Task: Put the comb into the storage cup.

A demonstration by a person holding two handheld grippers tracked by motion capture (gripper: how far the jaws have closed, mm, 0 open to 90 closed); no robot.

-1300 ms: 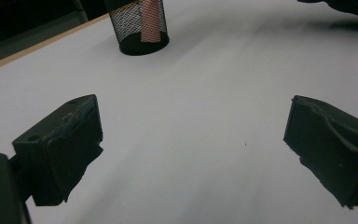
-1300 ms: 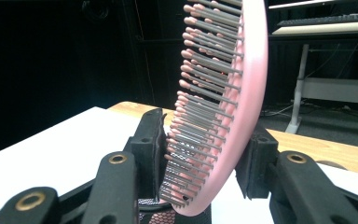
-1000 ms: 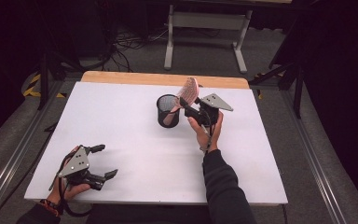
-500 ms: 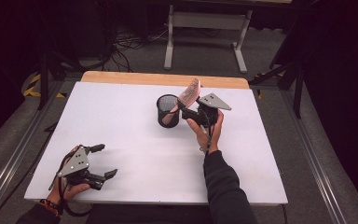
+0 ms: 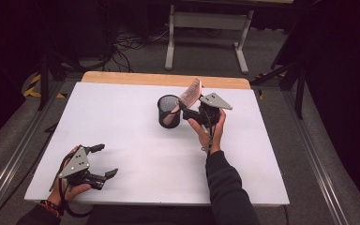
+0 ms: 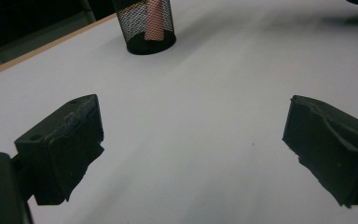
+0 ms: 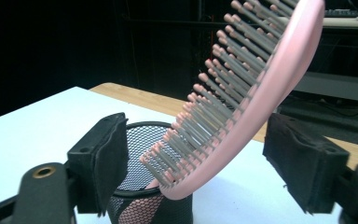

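The right tongs (image 7: 200,154) have just been opened around the pink plastic hairbrush (image 7: 242,98), no longer pressed by the pads; it is left leaning handle-down in the black mesh cup (image 5: 168,111) mid-tabletop (image 5: 122,122). Placement looks done. The left tongs (image 5: 102,160) are held wide, empty.

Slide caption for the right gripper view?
Right gripper open around pink hairbrush leaning in black mesh cup.

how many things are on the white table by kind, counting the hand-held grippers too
pink plastic hairbrush with grey bristles: 1, standing handle-down in the cup
black wire-mesh cup: 1
hand-held two-jaw grippers: 2, the left gripper open over the white table, the right gripper open either side of the brush after just opening
total: 4
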